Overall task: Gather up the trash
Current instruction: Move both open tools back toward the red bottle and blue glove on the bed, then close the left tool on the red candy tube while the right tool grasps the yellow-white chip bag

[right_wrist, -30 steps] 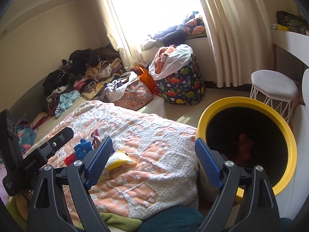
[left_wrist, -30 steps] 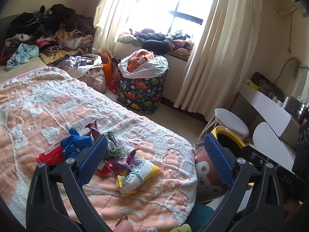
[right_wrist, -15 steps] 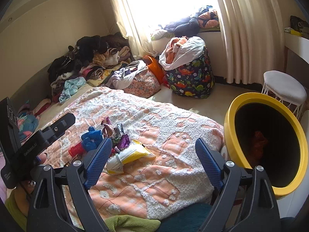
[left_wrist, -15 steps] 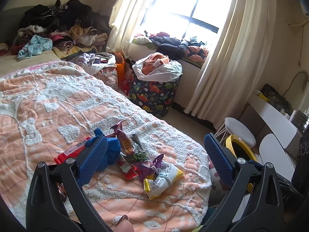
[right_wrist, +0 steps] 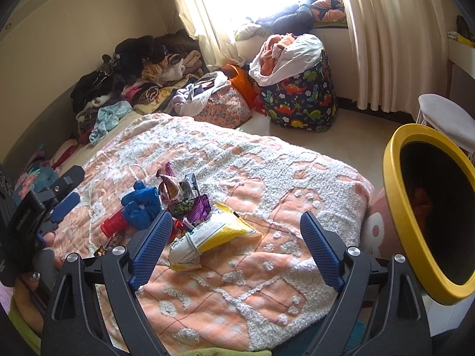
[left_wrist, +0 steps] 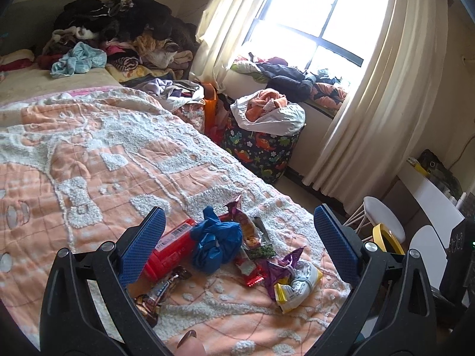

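Trash waits ahead of my jaws, and none of it is between them yet. My right gripper (right_wrist: 234,249) stands spread wide with nothing in it; just past its left pad lies the yellow-and-white snack bag (right_wrist: 207,238), knotted with a band, flat on the blanket and nearest to me. My left gripper (left_wrist: 240,246) is spread just as wide and also empty. Beyond its left pad lie the red tube (left_wrist: 170,247) and, against it, the crumpled blue glove (left_wrist: 215,244); a brown candy wrapper (left_wrist: 160,289) lies closer in, beneath that same pad. Farther out, the purple wrappers (left_wrist: 282,267), a red wrapper (left_wrist: 248,271) and a green-pea packet (left_wrist: 262,250) are tangled in one loose heap.

All of this sits near the foot of the orange-and-white blanket (right_wrist: 252,284), so I judge the collecting mostly still to do. The yellow-rimmed bin (right_wrist: 397,207) stands off the bed's right corner, well apart from the heap. Something orange-red shows inside it; whether that is trash already dropped I cannot tell.
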Available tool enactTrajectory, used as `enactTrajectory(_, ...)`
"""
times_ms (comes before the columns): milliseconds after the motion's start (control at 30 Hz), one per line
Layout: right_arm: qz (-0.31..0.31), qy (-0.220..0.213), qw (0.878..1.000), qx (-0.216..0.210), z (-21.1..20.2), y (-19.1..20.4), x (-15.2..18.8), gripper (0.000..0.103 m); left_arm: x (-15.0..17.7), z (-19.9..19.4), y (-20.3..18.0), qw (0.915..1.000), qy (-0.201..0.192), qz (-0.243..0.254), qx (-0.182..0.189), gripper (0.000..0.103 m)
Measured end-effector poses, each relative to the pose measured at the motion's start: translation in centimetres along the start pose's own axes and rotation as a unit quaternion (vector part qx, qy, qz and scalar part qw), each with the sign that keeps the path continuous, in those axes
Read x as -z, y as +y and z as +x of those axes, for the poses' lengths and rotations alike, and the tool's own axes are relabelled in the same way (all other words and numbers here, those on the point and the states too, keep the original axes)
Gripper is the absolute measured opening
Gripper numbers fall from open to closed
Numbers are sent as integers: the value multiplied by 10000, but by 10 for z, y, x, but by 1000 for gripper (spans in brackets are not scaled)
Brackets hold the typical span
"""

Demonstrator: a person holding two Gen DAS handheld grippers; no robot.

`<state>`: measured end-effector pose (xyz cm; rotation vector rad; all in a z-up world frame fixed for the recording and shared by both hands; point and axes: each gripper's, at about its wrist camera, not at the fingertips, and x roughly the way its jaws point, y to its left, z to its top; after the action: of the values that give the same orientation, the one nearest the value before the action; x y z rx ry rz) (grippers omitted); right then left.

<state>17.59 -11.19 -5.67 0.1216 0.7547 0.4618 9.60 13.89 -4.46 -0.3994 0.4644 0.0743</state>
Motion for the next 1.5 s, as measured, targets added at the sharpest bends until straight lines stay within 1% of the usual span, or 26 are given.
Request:
enactTrajectory(100, 11, 130, 9999, 11, 11, 2, 1, 85, -2, 3, 11, 9999, 23, 49, -133, 92)
enactTrajectory(167, 16, 203, 9998, 32, 18, 4, 2, 85, -2, 7, 18, 9995, 91, 96, -294, 92)
enactTrajectory(333, 55, 366, 9993, 102, 36, 6, 2, 85, 3, 19, 39, 9980, 393, 0, -500, 91)
enactTrajectory(433, 93, 449, 9988, 168, 45, 7, 1, 85, 5, 26, 48, 9968, 567, -44, -564, 82)
enactTrajectory(467, 120, 500, 9985, 187, 49, 7, 1, 85, 6, 27, 51, 9965, 612, -47, -564, 76)
enactTrajectory(500, 154, 562, 9981, 191, 53, 7, 1, 85, 7, 28, 54, 9961, 672, -53, -563, 68)
enactTrajectory(600, 275, 791, 9962, 237, 66, 4, 3, 85, 10, 34, 64, 9944, 897, -232, -507, 58)
enactTrajectory(633, 316, 837, 9957, 228, 69, 4, 4, 85, 12, 36, 67, 9937, 966, -310, -471, 52)
enactTrajectory(667, 354, 878, 9953, 212, 72, 2, 5, 85, 14, 38, 70, 9929, 1035, -352, -465, 49)
enactTrajectory(767, 453, 1052, 9933, 141, 82, 1, 8, 85, 19, 44, 74, 9908, 1220, -409, -408, 44)
enactTrajectory(900, 640, 1225, 9904, 11, 95, -3, 11, 85, 25, 50, 75, 9887, 1404, -389, -363, 42)
enactTrajectory(1067, 654, 1198, 9906, -55, 98, -3, 14, 84, 29, 54, 74, 9877, 1483, -391, -295, 41)
enactTrajectory(1200, 658, 1168, 9909, -136, 96, -1, 18, 81, 32, 59, 69, 9871, 1558, -285, -239, 41)
enactTrajectory(1433, 610, 1154, 9911, -263, 90, -2, 25, 73, 37, 65, 60, 9854, 1675, -108, -288, 41)
enactTrajectory(1500, 587, 1147, 9911, -327, 86, -2, 28, 71, 38, 65, 59, 9851, 1691, -73, -304, 39)
